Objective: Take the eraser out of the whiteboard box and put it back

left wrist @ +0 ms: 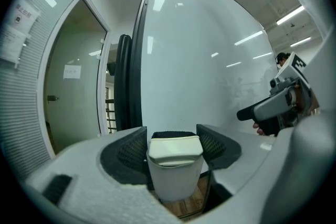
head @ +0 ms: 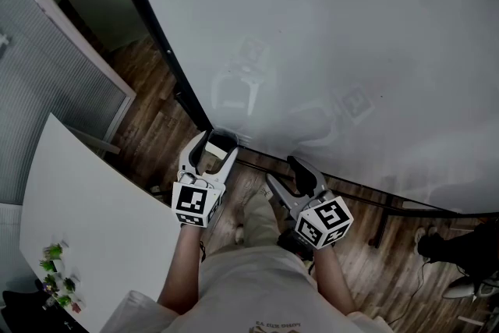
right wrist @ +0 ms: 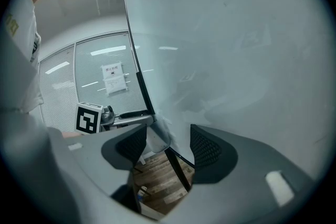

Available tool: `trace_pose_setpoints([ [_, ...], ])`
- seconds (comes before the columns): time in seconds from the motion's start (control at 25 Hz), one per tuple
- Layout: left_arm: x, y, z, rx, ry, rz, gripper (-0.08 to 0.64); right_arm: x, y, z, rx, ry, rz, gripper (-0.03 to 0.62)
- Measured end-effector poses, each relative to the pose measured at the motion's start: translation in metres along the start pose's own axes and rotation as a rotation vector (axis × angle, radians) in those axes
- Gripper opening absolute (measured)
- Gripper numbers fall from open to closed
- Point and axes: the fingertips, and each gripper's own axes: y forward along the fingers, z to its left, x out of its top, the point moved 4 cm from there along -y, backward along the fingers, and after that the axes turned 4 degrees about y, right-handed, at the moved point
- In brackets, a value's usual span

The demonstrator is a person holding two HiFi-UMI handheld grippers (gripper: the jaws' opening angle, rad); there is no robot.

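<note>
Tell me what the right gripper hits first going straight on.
Most likely the large glossy white whiteboard, struck low down close ahead; the right gripper has nothing between its open jaws. Depth is hard to judge.

The left forearm and right forearm are extended forward side by side. The left gripper and the right gripper are pointed slightly downward, with both pairs of jaws set apart.

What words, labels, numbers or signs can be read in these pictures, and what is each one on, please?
No text is readable.
Notice on the blinds: print too small.
Sheet on the door: blurred.
Shirt print: blurred, upside down.
Marker cubes: square patterns only, no letters.
</note>
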Motion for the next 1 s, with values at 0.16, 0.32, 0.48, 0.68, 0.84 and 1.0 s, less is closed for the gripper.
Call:
trace_pose_setpoints([
  [0.16,-0.003,0.001,0.0,-0.002,-0.012,0.011,0.301,0.0,-0.003,-0.001,-0.001,-0.001,-0.005,0.264],
  [0.32,-0.001,-0.001,0.0,0.001,-0.021,0.003,0.307,0.001,-0.007,-0.001,-0.004,-0.003,-0.013,0.264],
  [0.48,0.004,-0.005,0.0,0.004,-0.029,-0.008,0.307,0.002,-0.011,0.0,-0.014,-0.011,-0.02,0.264],
  [0.68,0.015,-0.012,-0.001,0.016,-0.046,-0.046,0.307,0.006,-0.018,0.0,-0.026,-0.024,-0.041,0.264],
  [0.84,0.027,-0.022,-0.004,0.014,-0.037,-0.071,0.307,0.011,-0.023,0.005,-0.03,-0.036,-0.057,0.264],
  [1.0,0.038,-0.034,-0.012,0.02,-0.027,-0.108,0.279,0.015,-0.032,0.01,-0.034,-0.052,-0.081,0.255],
])
